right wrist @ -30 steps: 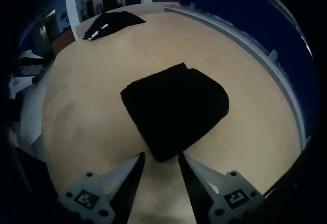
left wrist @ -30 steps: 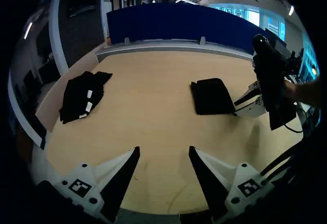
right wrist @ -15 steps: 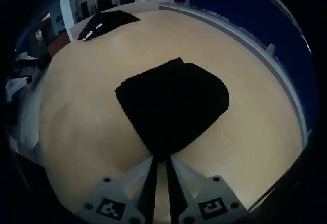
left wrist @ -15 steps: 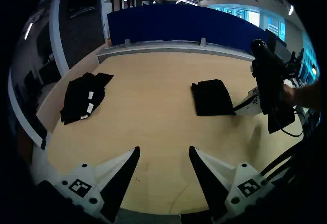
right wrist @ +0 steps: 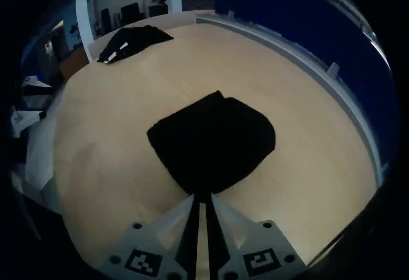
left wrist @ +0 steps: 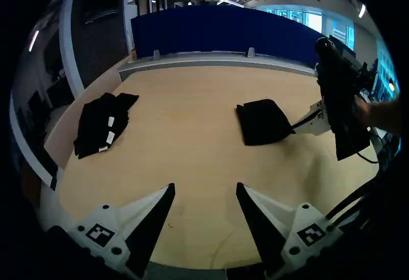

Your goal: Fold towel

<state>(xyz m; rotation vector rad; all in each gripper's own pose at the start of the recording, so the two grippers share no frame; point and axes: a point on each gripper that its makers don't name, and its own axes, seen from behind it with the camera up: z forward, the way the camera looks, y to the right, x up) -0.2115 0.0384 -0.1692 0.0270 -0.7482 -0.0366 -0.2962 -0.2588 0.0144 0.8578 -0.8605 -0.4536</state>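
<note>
R gripper (right wrist: 203, 196), bottom centre: jaws nipped tight on near edge of towel (right wrist: 212, 137). L gripper (left wrist: 205, 185), bottom: jaws spread wide above table (left wrist: 194, 126); held nothing.

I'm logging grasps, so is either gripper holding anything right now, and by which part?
The right gripper pinches the towel by its near corner; the left gripper holds nothing.

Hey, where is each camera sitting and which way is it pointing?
Left gripper view: on the left gripper, above the table, facing the blue partition; own open fingers below, the right gripper and its hand at right.
Right gripper view: on the right gripper, looking down at the folded towel; own fingers pinch its near corner.
Shared: the table, folded towel, cloth pile.
</note>
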